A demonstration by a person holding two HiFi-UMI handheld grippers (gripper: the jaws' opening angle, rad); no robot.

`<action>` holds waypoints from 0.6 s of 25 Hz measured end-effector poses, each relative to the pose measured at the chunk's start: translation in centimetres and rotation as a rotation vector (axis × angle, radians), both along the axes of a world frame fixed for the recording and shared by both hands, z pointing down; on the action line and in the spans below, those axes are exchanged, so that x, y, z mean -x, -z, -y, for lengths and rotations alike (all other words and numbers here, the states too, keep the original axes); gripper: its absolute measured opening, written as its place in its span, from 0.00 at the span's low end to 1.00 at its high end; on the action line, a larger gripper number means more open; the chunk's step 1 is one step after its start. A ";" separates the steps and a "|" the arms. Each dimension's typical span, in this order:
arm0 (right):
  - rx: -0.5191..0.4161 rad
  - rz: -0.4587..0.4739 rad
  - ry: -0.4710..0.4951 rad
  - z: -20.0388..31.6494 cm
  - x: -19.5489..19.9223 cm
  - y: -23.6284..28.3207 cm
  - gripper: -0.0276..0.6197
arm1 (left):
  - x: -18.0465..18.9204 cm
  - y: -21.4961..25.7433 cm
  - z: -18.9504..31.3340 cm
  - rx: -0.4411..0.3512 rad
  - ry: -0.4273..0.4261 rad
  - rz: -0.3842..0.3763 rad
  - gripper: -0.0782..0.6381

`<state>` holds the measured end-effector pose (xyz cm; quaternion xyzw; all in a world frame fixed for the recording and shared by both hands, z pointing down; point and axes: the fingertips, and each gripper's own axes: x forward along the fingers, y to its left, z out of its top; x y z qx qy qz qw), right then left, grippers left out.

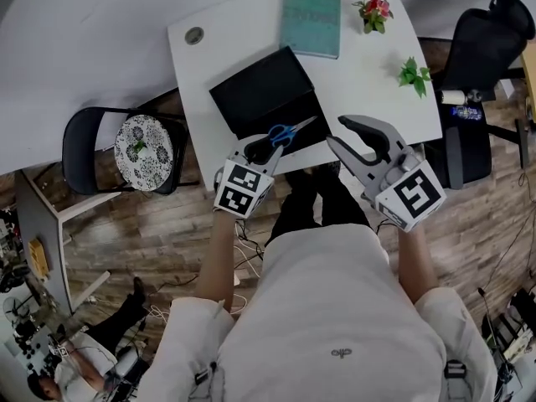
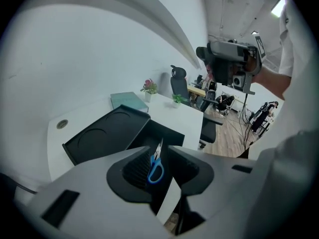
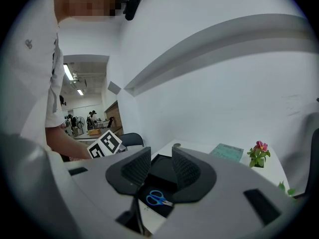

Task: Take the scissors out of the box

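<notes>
"Where were the scissors (image 1: pixel 285 132) when you looked?"

"Lying flat in the near half of the open black box (image 1: pixel 261 90) on the desk (image 1: pixel 360 65). The blue handles were toward the person and the blades pointed away, a little to the right."

"Which tool was nearer?"

"The left tool (image 1: pixel 265 149), clearly. Its tips sat right at the handles. From its own camera the handles showed in the gap between the jaws, with the blades running on ahead. So the long axis lay nearly in line with that tool."

"Had it got hold of them?"

"I'd say not. Its jaws were spread, and I couldn't tell whether either one touched a handle."

"And the other?"

"The right tool (image 1: pixel 337 132) hung just to the right of the box, also spread, with nothing between its jaws. The scissors lay ahead of it, lower down and to its left."

"So what did the next move turn on?"

"My guess is the left tool only had to press together across the handles and lift. With something that thin and flat, gripped at one end, I'd expect it to want to pivot."
</notes>
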<state>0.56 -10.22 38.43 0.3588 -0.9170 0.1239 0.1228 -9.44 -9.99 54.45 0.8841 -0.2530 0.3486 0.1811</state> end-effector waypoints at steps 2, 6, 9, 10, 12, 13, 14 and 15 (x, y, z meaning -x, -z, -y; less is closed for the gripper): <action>0.007 -0.001 0.009 0.4 -0.2 -0.3 0.26 | -0.2 -1.1 0.2 0.017 -0.016 0.032 0.27; 0.037 0.005 0.027 1.3 -0.8 -1.2 0.26 | -0.7 -3.0 0.1 0.054 -0.056 0.108 0.28; 0.055 0.002 0.048 1.9 -1.2 -2.1 0.26 | -1.3 -4.1 0.3 0.076 -0.069 0.134 0.28; 0.059 0.003 0.058 2.1 -1.2 -2.3 0.26 | -1.4 -4.6 0.5 0.082 -0.072 0.148 0.28; 0.066 0.003 0.081 2.5 -1.4 -2.8 0.26 | -1.5 -5.6 0.9 0.095 -0.074 0.178 0.29; 0.071 0.001 0.092 2.7 -1.5 -3.1 0.26 | -1.5 -6.0 1.1 0.102 -0.072 0.190 0.30; 0.077 -0.001 0.102 2.9 -1.8 -3.4 0.26 | -1.5 -6.4 1.3 0.111 -0.072 0.201 0.30; 0.084 -0.003 0.111 3.0 -2.0 -3.6 0.26 | -1.5 -6.9 1.3 0.121 -0.073 0.214 0.30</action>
